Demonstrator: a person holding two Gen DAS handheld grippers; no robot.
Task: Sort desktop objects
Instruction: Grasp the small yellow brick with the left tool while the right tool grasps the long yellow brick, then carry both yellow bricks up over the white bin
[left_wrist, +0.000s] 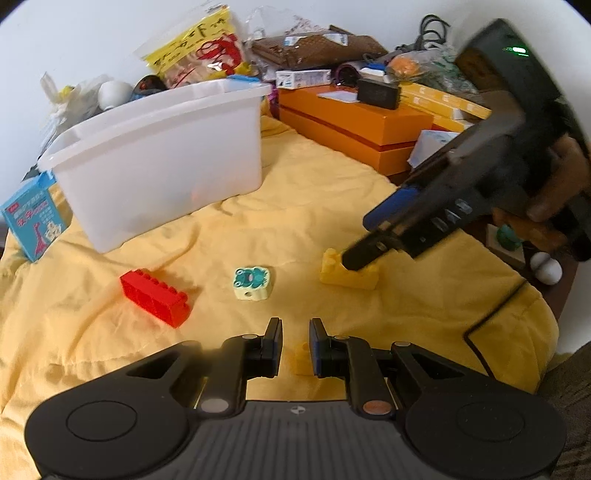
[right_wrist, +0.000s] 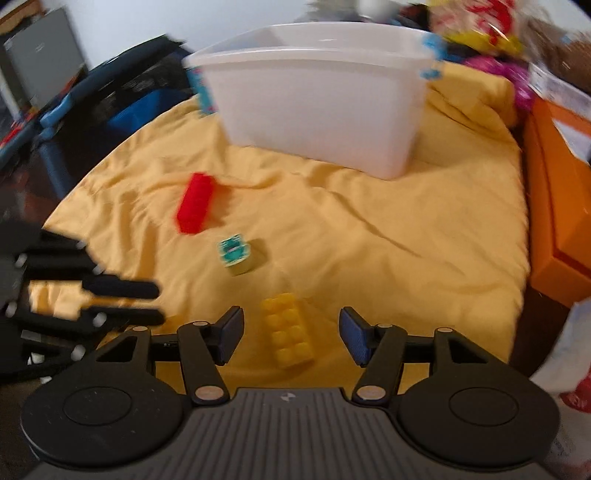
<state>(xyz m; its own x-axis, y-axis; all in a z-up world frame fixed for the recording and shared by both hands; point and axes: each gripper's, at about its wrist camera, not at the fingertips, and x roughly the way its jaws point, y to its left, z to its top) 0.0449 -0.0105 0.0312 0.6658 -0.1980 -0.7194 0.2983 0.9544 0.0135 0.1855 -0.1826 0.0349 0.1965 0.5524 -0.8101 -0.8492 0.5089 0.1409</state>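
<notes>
Toys lie loose on the rumpled yellow cloth (left_wrist: 303, 229) that covers the desk, so the sorting looks barely begun, or at least far from finished. Largest is the translucent white plastic bin (left_wrist: 159, 155) at the far left, presumably where they go; a faint orange-red patch shows through its wall, though the view is too cloudy to tell whether anything is inside. In front of it, on the near left, rests the long red studded building brick (left_wrist: 155, 297), with the small pale eraser printed with a green frog (left_wrist: 252, 282) just to its right, and further right a yellow studded building brick (left_wrist: 349, 271). The right gripper (right_wrist: 291, 334) hangs over that yellow brick with its blue-padded jaws spread wide on either side, not touching it, so a grasp seems close. The left gripper (left_wrist: 295, 345) sits near and low, its jaws parted by a narrow gap, with a small yellow block (left_wrist: 302, 360) showing just beyond them; it holds nothing as far as can be seen. So all three or four toys are left to move. Around the cloth the room is cluttered: stacked orange flat boxes (left_wrist: 351, 125) at the far right, a blue card box (left_wrist: 31, 218) at the left edge, bags and cables along the white wall (left_wrist: 92, 37).
</notes>
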